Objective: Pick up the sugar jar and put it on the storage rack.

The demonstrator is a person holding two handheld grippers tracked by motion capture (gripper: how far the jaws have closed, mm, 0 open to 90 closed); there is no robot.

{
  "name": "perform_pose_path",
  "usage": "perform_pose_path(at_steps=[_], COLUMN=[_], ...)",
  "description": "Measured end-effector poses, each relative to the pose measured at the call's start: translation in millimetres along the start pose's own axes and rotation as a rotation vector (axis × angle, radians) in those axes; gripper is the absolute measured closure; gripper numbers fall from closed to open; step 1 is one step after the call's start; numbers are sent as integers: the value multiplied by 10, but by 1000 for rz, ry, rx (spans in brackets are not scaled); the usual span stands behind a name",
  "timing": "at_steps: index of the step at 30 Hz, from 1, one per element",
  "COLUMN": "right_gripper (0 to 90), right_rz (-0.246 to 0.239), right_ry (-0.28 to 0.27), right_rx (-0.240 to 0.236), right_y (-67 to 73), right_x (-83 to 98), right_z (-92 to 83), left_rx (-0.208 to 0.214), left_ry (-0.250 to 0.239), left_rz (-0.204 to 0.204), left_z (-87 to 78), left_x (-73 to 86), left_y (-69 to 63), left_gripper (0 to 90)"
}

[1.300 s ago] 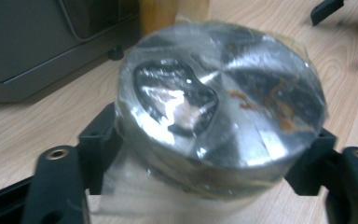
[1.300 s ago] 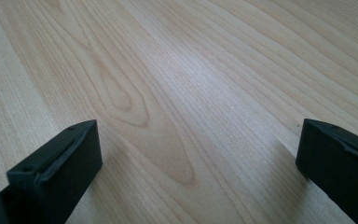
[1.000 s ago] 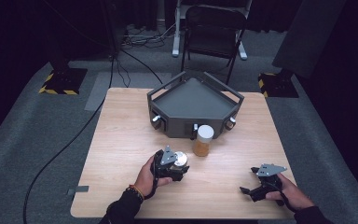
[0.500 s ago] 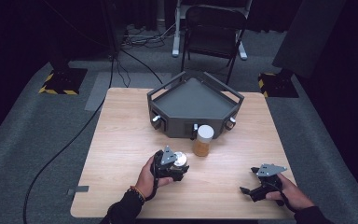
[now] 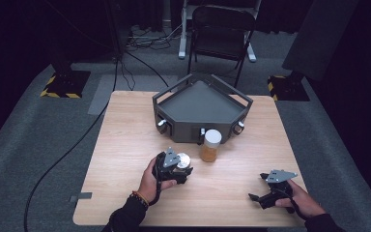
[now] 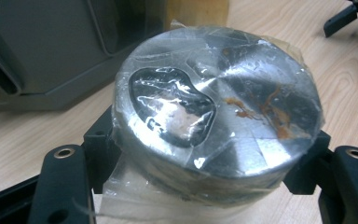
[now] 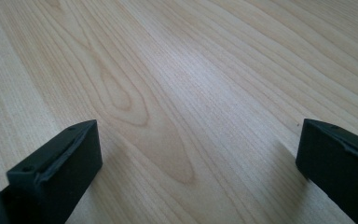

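Grippers number two: the left gripper [image 5: 176, 166] pinches one tape-wrapped metal puck [image 6: 216, 109] at frame centre. Lower right, the right gripper [image 5: 261, 191] rests spread. One amber jar [image 5: 210, 146] fronts one grey tray [image 5: 200, 101].

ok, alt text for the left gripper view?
A round metal disc wrapped in clear film is clamped between the left gripper's two black jaws, with orange stains on its top. Behind it are a grey tray and a wooden table.

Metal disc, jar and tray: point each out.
Metal disc [image 6: 219, 112], left gripper view, on its taped top face.
Jar [image 5: 210, 151], high view, on its amber body.
Tray [image 5: 200, 126], high view, on its front wall.
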State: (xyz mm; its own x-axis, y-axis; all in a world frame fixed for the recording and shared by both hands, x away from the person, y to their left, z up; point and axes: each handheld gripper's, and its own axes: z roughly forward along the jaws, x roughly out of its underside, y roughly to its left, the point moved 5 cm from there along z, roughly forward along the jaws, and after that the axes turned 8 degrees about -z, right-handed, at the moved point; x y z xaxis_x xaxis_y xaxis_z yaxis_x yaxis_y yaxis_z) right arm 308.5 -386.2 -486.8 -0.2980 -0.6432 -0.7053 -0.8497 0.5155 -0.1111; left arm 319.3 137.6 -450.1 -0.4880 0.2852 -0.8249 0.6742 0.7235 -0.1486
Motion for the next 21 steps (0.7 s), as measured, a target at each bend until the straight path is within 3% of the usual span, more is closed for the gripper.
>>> perform_pose_path(at_steps=[12,21], right_gripper=[0,0], right_rz=[2,2], right_ry=[0,0], right_rx=[2,3], right_y=[5,6], right_x=[1,2], right_z=[-2,-2], left_rx=[-32,-34], left_ry=[-34,-53], left_rz=[-19,-17], left_z=[-67,-78], left_x=[-100,-199], left_y=[11,30], left_gripper=[303,303])
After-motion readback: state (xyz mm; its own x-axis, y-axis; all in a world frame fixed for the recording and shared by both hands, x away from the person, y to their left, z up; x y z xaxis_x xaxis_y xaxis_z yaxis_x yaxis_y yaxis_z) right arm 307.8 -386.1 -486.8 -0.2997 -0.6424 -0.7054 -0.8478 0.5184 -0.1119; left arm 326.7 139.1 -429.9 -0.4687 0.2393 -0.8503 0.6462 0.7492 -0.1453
